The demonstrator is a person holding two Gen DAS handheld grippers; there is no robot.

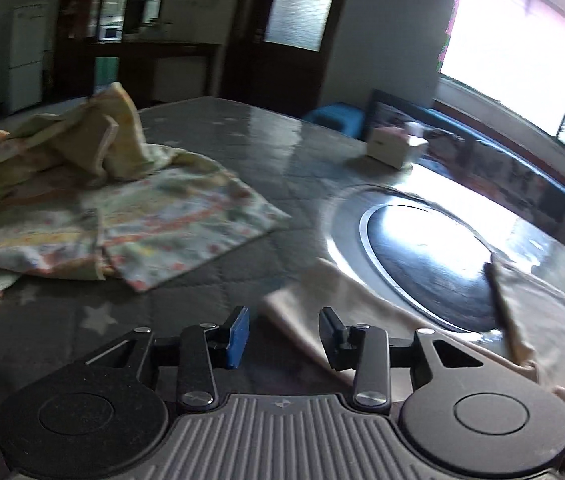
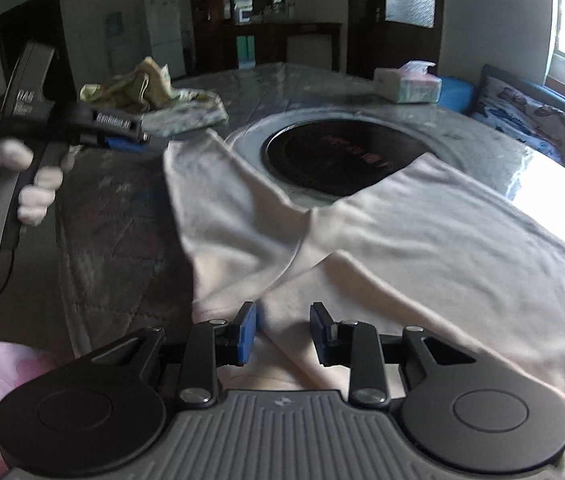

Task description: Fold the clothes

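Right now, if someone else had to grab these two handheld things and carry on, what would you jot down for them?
Left tool: open, holding nothing, above the table by the near edge of the cream shirt.
Right tool: open, empty, just above the cream shirt.
The shirt lies spread over the round hob, sleeves crossed over its body.
The patterned clothes lie crumpled at the far left.
Done: sleeves appear folded in. Left: finish the shirt, then fold the patterned clothes.

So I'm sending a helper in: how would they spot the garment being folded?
On the grey star-print table, find the round black inset. The plain cream garment overlaps its near edge, unlike the patterned yellow clothes farther back.
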